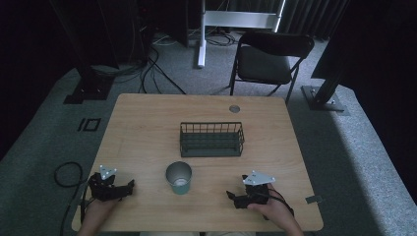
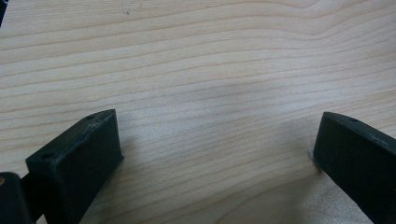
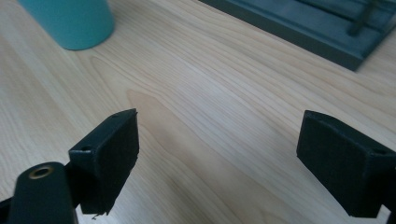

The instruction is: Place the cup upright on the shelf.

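A teal cup (image 1: 178,178) stands upright near the table's front middle; its lower part shows at the top left of the right gripper view as the teal cup (image 3: 70,21). Behind it sits a dark wire rack (image 1: 211,139), whose base (image 3: 308,23) crosses the top right of the right gripper view. My left gripper (image 1: 129,186) rests on the table left of the cup, open, with bare wood between its jaws (image 2: 219,154). My right gripper (image 1: 231,196) rests right of the cup, open and holding nothing (image 3: 219,154).
The wooden table (image 1: 147,123) has a round cable hole (image 1: 234,108) at its far edge. A black folding chair (image 1: 268,59) stands beyond the table. Cables lie on the grey floor at left (image 1: 66,172). Dark stands flank the table.
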The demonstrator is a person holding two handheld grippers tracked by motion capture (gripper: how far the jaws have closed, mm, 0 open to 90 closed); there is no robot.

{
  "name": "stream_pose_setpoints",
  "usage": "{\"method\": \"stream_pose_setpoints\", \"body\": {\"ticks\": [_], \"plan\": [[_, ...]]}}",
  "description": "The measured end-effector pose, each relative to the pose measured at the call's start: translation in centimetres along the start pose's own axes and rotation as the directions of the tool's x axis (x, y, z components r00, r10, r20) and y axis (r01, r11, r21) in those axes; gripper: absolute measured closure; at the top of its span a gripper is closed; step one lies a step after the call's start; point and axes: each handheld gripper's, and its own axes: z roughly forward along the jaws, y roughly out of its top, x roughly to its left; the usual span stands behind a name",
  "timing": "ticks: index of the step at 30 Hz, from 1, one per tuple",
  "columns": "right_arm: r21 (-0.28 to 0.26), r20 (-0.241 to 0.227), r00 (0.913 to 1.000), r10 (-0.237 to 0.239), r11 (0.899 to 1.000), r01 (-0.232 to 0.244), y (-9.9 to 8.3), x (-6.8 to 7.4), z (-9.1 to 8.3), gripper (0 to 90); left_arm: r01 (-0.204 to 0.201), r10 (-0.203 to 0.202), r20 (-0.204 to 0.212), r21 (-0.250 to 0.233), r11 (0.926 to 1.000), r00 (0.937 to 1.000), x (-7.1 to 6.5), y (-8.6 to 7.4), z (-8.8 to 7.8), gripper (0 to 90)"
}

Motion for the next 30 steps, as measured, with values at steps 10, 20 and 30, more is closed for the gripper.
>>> {"method": "stream_pose_setpoints", "body": {"ticks": [10, 20, 30], "plan": [[-0.013, -0.072, 0.9964, -0.045, 0.999, 0.044, 1.4, 1.8, 1.3, 11.8, 0.0, 0.0, 0.0, 0.0, 1.0, 1.0, 0.0, 0.0, 0.0, 1.5], [-0.042, -0.137, 0.9868, -0.087, 0.996, 0.082, 2.8, 3.6, 2.9, 11.6, 0.0, 0.0, 0.0, 0.0, 1.0, 1.0, 0.0, 0.0, 0.0, 1.5], [-0.084, -0.199, 0.9719, -0.126, 0.99, 0.111, 3.8, 5.4, 4.6, 11.7, 0.0, 0.0, 0.0, 0.0, 1.0, 1.0, 0.0, 0.0, 0.0, 1.5]]}}
